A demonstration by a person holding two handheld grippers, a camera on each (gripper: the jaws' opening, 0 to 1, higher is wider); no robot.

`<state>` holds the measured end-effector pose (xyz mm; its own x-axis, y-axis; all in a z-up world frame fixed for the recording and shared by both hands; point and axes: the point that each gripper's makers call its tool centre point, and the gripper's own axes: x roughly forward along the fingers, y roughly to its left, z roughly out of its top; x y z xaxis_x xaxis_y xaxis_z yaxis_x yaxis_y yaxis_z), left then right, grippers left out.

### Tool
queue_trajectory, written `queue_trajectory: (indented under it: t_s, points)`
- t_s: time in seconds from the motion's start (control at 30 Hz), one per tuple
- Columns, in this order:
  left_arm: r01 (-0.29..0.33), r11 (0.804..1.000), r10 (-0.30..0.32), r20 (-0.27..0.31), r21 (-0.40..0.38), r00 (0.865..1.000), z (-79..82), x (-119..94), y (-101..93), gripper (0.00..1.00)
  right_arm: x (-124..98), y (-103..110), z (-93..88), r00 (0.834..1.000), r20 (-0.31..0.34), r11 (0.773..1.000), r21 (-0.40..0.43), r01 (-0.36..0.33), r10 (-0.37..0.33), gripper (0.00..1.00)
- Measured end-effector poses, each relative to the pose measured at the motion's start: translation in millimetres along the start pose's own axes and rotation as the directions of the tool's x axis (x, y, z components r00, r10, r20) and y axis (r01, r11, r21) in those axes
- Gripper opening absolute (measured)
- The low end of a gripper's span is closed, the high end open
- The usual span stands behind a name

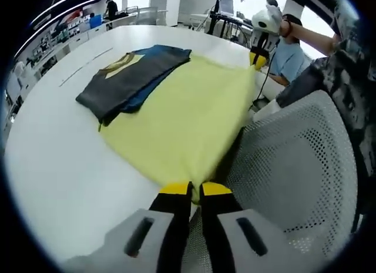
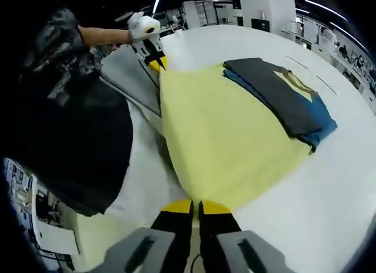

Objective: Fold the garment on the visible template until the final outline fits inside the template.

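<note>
A pale yellow garment (image 1: 185, 117) lies spread flat on the white table (image 1: 53, 167). My left gripper (image 1: 195, 189) is shut on its near edge, the yellow-tipped jaws pinching the cloth. The right gripper (image 1: 258, 59) holds the far corner of that same edge. In the right gripper view the yellow garment (image 2: 223, 138) stretches away from my right gripper (image 2: 195, 206), which is shut on its corner. There the left gripper (image 2: 156, 62) grips the other corner. Thin dark lines (image 1: 87, 65) are marked on the table beyond the garment.
A folded stack of dark grey and blue clothes (image 1: 132, 79) (image 2: 288, 97) rests on the garment's far side. A grey mesh chair (image 1: 294, 167) stands against the table's near edge. The person's dark patterned clothing (image 2: 76, 126) is close by. Another person in blue (image 1: 288, 59) sits behind.
</note>
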<state>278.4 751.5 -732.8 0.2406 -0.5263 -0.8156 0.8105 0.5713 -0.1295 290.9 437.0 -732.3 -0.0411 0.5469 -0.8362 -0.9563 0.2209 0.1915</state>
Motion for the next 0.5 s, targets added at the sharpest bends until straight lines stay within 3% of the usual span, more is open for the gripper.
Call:
queue_trajectory:
  t_s: [0.17, 0.3, 0.37, 0.4, 0.5]
  points:
    - [-0.042, 0.999, 0.042, 0.016, -0.011, 0.999, 9.2, -4.3, 12.9, 0.02, -9.1, -13.8, 13.2, 0.998, 0.030, 0.998, -0.016, 0.054, -0.053, 0.00]
    - [-0.077, 0.996, 0.081, 0.075, -0.053, 0.994, 26.1, -11.6, 25.5, 0.02, -15.7, -28.0, 23.2, 0.994, 0.044, 0.994, -0.028, 0.104, -0.102, 0.00]
    - [-0.109, 0.991, 0.116, 0.098, -0.073, 0.988, 33.9, -15.4, 33.5, 0.02, -16.9, -35.8, 26.4, 0.991, 0.051, 0.992, -0.025, 0.123, -0.121, 0.00]
    - [-0.152, 0.986, 0.159, 0.125, -0.066, 0.979, 41.8, -18.4, 41.0, 0.02, -18.8, -42.8, 30.0, 0.987, 0.061, 0.989, -0.025, 0.147, -0.145, 0.00]
    - [-0.208, 0.977, 0.213, 0.160, -0.047, 0.964, 56.2, -23.9, 50.3, 0.02, -25.8, -58.9, 37.9, 0.977, 0.072, 0.979, -0.021, 0.203, -0.201, 0.00]
